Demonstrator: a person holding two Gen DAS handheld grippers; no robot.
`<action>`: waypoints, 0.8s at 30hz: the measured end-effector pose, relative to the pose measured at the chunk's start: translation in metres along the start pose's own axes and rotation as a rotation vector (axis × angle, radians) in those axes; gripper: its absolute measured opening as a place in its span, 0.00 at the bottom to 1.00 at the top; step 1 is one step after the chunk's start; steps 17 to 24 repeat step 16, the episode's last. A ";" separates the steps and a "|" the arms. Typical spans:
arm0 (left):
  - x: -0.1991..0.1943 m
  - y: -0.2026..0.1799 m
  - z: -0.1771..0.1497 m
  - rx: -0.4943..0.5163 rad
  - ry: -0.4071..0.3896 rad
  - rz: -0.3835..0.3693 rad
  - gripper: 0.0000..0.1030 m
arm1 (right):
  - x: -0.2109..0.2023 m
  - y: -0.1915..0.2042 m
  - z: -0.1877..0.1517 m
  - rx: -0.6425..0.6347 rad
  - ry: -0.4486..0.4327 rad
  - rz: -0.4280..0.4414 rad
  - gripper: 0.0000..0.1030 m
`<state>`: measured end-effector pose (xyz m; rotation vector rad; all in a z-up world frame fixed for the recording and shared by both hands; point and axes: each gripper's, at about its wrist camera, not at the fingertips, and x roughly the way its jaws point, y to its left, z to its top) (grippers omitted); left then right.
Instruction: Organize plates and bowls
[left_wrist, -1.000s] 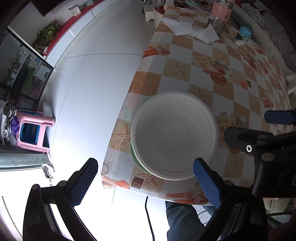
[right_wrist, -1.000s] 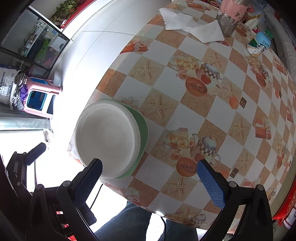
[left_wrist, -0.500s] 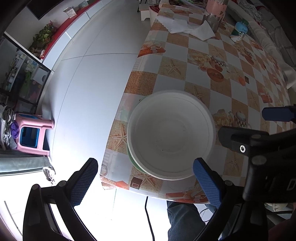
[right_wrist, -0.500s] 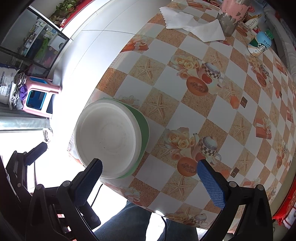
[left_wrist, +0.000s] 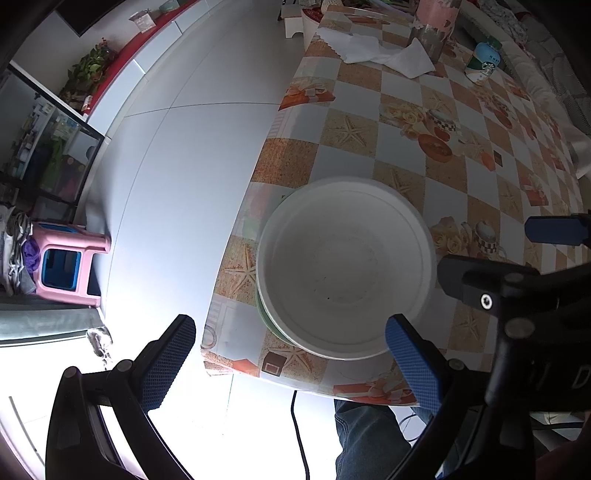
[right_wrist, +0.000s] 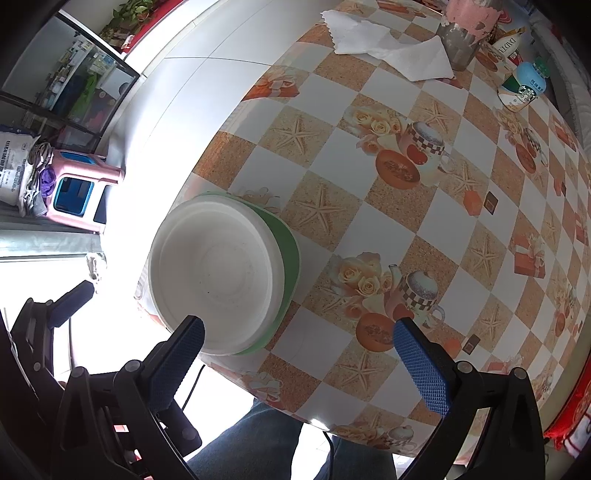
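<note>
Nothing shifted but my view; round white bowl (right_wrist: 218, 277) sat stacked on green plate (right_wrist: 290, 254), left gripper (left_wrist: 290, 360) and right gripper (right_wrist: 299, 363) spread empty — stacking looked finished, I judged.

Pink stool (left_wrist: 64, 264) on white floor (left_wrist: 192, 155)

The table (right_wrist: 369, 229) has a checkered cloth with starfish, roses and teapots printed on it. Right at the near left corner there's a green plate (right_wrist: 290, 251) with a white bowl (right_wrist: 218, 273) stacked on it. Way at the far end: crumpled white paper (right_wrist: 391, 44), a bottle (right_wrist: 522, 86) and a pink-topped jar (right_wrist: 465, 33).
</note>
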<state>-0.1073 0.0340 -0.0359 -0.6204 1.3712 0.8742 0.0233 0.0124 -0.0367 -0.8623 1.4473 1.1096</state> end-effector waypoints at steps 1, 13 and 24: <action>0.001 0.000 0.000 0.000 0.004 0.002 1.00 | 0.000 0.000 0.000 0.000 0.001 0.001 1.00; 0.013 -0.002 0.002 -0.026 0.024 0.033 1.00 | 0.008 -0.008 0.000 0.003 0.019 0.005 1.00; 0.005 0.001 0.006 -0.041 -0.026 0.023 1.00 | 0.010 -0.010 0.002 0.002 0.026 0.011 1.00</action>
